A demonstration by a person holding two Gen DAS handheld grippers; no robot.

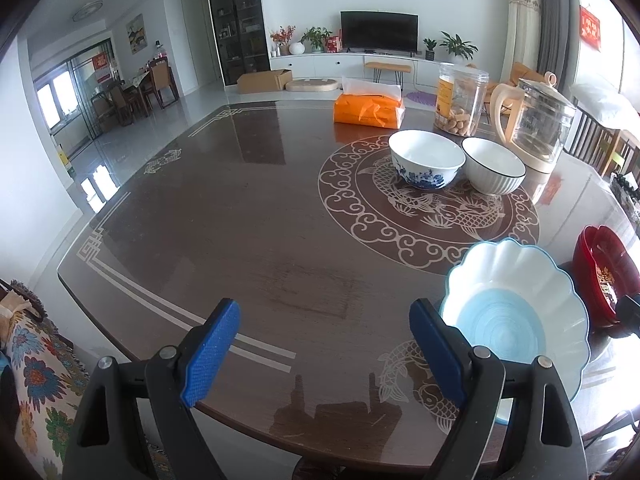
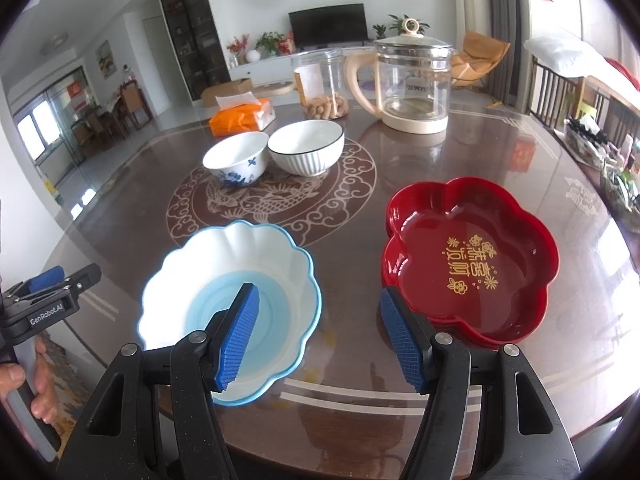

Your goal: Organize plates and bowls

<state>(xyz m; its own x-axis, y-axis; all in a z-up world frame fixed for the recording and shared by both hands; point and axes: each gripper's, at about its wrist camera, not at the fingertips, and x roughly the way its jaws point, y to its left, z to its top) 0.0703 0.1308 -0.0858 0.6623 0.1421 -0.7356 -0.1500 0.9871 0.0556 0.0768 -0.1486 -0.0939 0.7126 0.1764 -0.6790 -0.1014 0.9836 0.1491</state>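
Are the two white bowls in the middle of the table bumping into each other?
Cannot tell. In both wrist views the blue-flowered bowl and the ribbed bowl sit rim to rim, with neither a clear gap nor contact visible.

Both views are bright with cool daylight entering from windows at nine o'clock and from two o'clock, laying pale glare on the glossy table (image 1: 248, 216) and white glints in the red plate (image 2: 468, 256). Shadows are soft and faint; focus is sharp at the centre, while fisheye bending curves the edges into dark vignetted corners
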